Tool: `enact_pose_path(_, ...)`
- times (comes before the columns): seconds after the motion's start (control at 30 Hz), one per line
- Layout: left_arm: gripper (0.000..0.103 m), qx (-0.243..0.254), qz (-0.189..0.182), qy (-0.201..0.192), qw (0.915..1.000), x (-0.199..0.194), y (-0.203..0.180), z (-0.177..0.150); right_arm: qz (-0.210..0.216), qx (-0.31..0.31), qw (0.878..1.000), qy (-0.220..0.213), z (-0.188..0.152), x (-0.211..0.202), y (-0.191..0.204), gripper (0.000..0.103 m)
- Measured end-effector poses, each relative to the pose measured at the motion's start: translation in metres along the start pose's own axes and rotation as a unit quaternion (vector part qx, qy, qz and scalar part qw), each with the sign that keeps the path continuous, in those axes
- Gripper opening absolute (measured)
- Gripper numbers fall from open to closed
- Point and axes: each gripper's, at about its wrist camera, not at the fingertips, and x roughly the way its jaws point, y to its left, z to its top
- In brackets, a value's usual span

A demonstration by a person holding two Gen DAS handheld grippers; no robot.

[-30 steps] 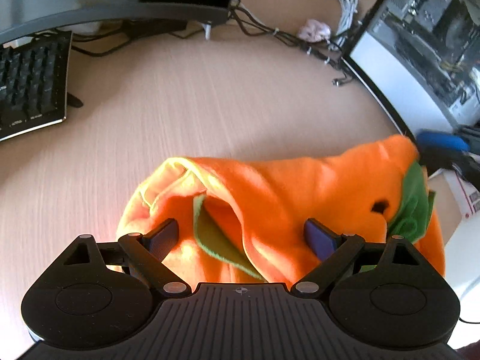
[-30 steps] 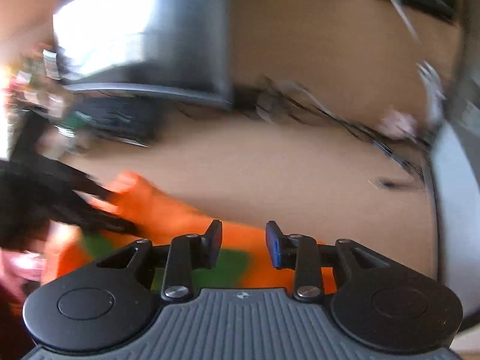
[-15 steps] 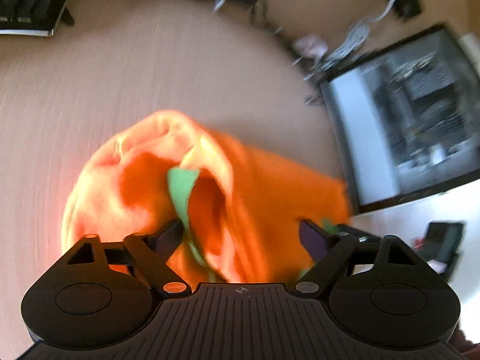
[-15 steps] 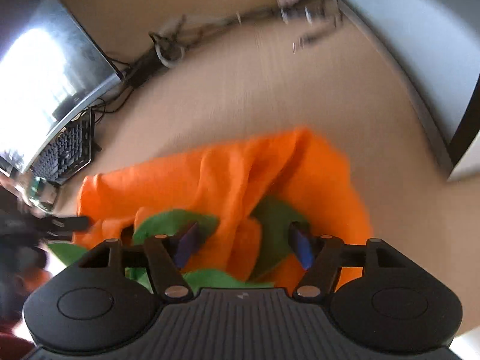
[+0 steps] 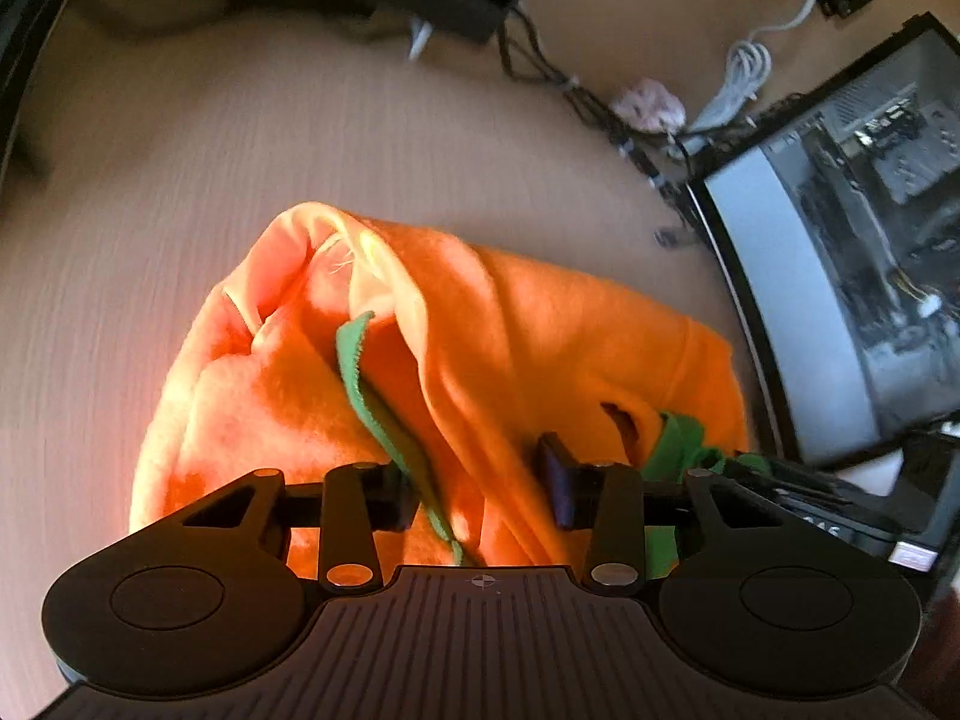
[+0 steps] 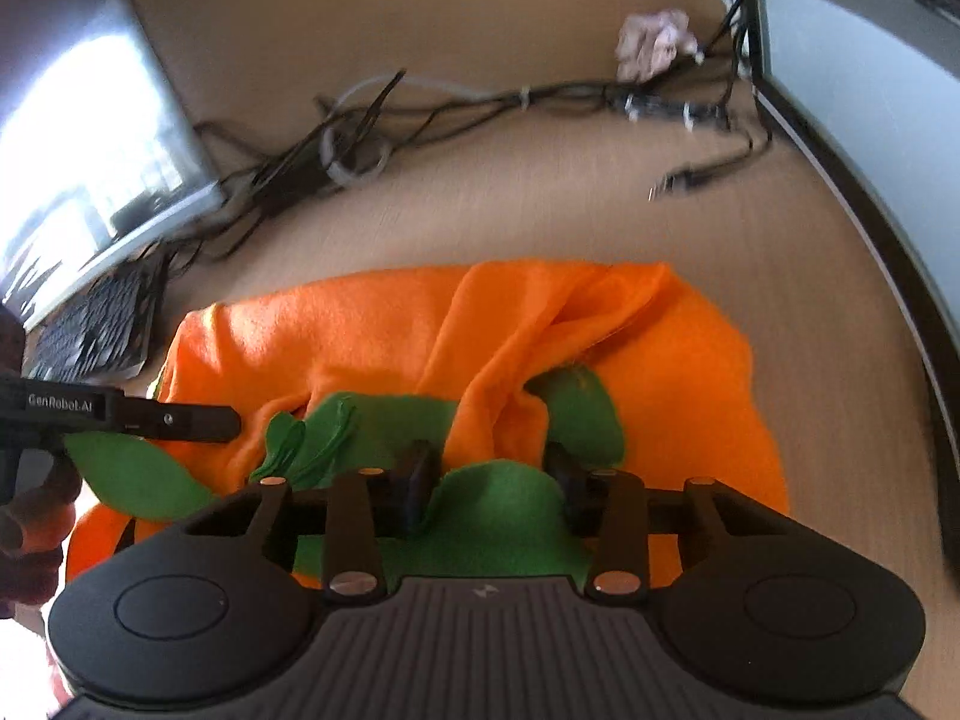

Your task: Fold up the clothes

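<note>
An orange fleece garment [image 5: 540, 324] with green trim lies bunched on the wooden desk [image 5: 210, 192]. My left gripper [image 5: 477, 474] is shut on a thick orange fold with a green strip [image 5: 366, 396] running through it. In the right wrist view the same garment [image 6: 690, 372] shows green leaf-shaped flaps. My right gripper [image 6: 489, 474] has its jaws closing, and a green flap [image 6: 498, 510] fills the gap and touches both pads. The left gripper's finger [image 6: 180, 420] reaches in from the left over the cloth, with a person's hand [image 6: 30, 516] behind it.
A tangle of cables [image 6: 420, 114] and a small pink crumpled object [image 6: 651, 42] lie at the back of the desk. A keyboard [image 6: 96, 330] and monitor [image 6: 78, 150] stand at the left. A glass-sided computer case [image 5: 870, 228] borders the right.
Both grippers dropped onto the garment and their jaws came together on it: the left on the orange fold, the right on a green flap. The right gripper rolled from its earlier blurred sweep.
</note>
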Motion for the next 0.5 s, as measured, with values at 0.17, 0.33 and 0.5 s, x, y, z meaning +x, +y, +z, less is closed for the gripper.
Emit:
enact_pose_path(0.17,0.047,0.035,0.01,-0.008,0.9993,-0.008,-0.008,0.023,-0.025,-0.067,0.997,-0.007,0.015,-0.003,0.006,0.039)
enact_pose_path(0.33,0.06,0.06,0.044,0.027,0.9968,-0.022,0.008,0.001,-0.063,-0.134,0.989,0.013,-0.008,-0.01,0.004,0.056)
enact_pose_path(0.5,0.061,0.022,0.003,0.008,0.9997,-0.047,0.013,-0.007,-0.036,-0.113,0.993,-0.003,-0.005,-0.038,0.004,0.056)
